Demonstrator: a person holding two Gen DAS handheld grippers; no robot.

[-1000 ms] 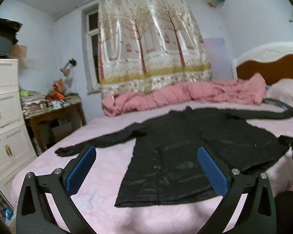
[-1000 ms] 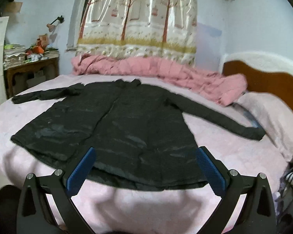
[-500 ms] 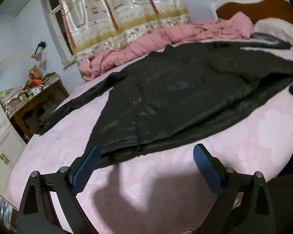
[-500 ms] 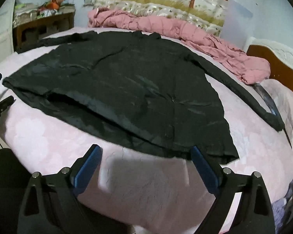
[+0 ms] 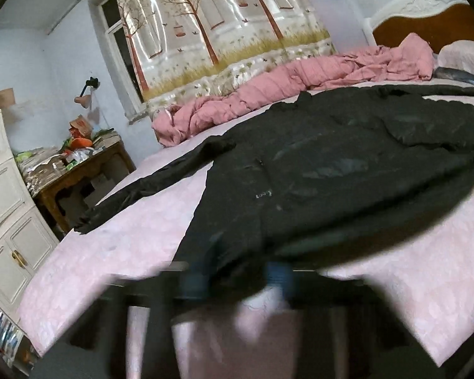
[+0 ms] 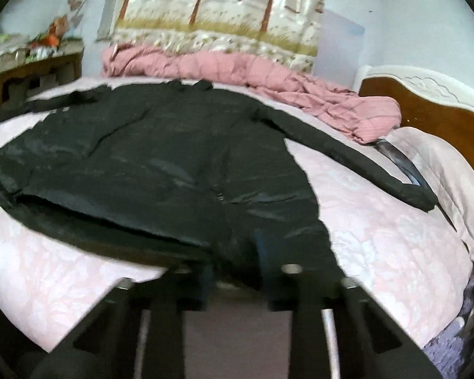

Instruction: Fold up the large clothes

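Observation:
A large black padded coat (image 5: 331,164) lies spread flat on the pink bed sheet (image 5: 126,246), sleeves out to both sides. In the left wrist view my left gripper (image 5: 237,279) is blurred at the coat's near-left hem corner, its blue pads drawn together and shut on the hem. In the right wrist view the same coat (image 6: 161,164) reaches toward me. My right gripper (image 6: 233,262) sits at the near-right hem corner, its jaws closing with the black fabric pinched between the pads.
A rumpled pink quilt (image 5: 300,82) runs along the far side of the bed under a curtained window. A wooden headboard (image 6: 426,110) and a pillow (image 6: 433,158) are at the right. A cluttered wooden table (image 5: 79,177) and a white cabinet (image 5: 6,221) stand left of the bed.
Both grippers came down and forward to the coat's near hem. Their jaws, wide apart before, have closed in on the hem corners.

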